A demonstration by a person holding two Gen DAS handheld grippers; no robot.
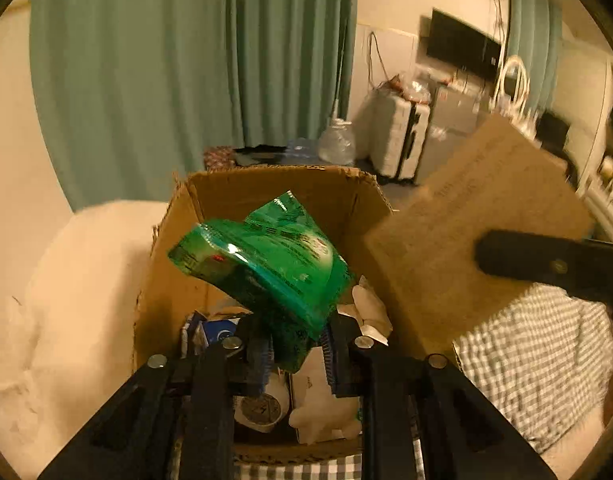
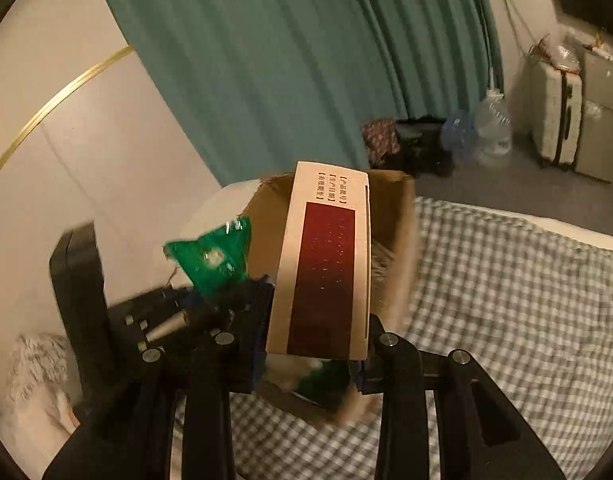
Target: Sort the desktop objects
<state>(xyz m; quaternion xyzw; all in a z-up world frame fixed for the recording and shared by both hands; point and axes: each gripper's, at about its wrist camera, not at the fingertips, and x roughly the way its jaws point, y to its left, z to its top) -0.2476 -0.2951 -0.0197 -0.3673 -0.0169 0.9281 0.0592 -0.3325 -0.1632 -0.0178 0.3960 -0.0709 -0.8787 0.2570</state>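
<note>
Left gripper pinches a green packet above the part-filled cardboard box; right gripper clamps a red-panelled carton; both unreleased.

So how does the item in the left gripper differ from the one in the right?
The left gripper has a green packet between its fingers: glossy, soft and crumpled. The right gripper holds a beige carton: matte, rigid and flat-sided, with a dark red panel and printed text. The packet bulges and leans left; the carton stands roughly upright. Both hang over the open cardboard box on the checked cloth.
</note>
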